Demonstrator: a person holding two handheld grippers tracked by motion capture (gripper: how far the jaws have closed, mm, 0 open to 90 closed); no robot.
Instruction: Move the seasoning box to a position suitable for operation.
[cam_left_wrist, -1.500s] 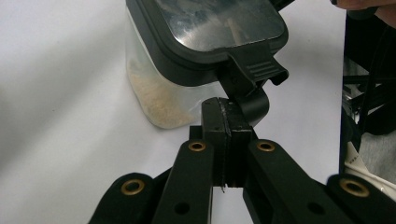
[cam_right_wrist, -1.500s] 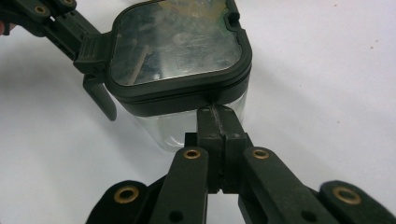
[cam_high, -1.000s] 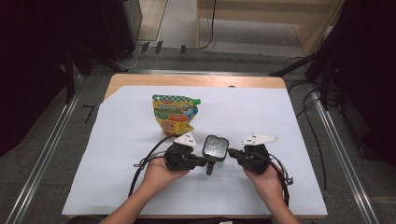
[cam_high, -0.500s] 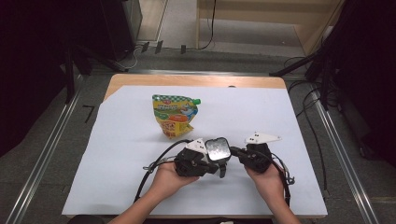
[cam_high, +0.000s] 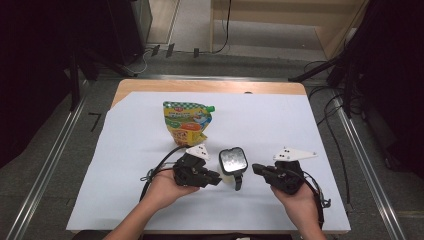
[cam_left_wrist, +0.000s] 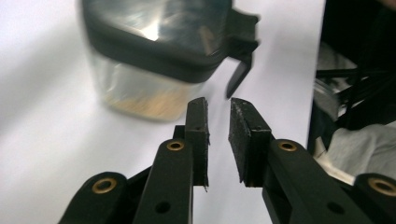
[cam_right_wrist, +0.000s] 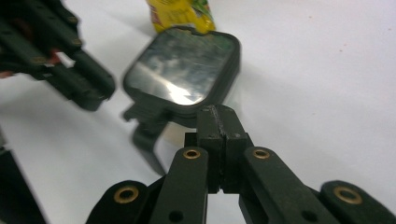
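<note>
1. Left tool (cam_high: 216, 179): jaws have just been opening and now stand a small gap apart. Nothing sits between the pads (cam_left_wrist: 240, 135) in the left gripper view, so nothing is gripped.
2. Right tool (cam_high: 256, 168): closed, pads pressed flat together in the right gripper view, and empty.
3. Change from a second ago: in the high view, both hands now sit slightly further out from the jar (cam_high: 233, 160), one on each side. The jar stands free between the two tools, and neither touches it.
4. My read: the jar has just been let go, or the left tool is opening up for a fresh bite. No grasp is in place at the moment.
5. Jar location: on the white sheet (cam_high: 310, 125) over the tabletop, at the near centre, just in front of the yellow pouch (cam_high: 187, 121).
6. Orientation: the jar stands upright, long axis vertical, with the dark square lid (cam_right_wrist: 182, 70) facing up.
7. The black lid latch (cam_high: 238, 181) hangs off the near side and points toward the person. In the left gripper view it shows to the right of the lid.
</note>
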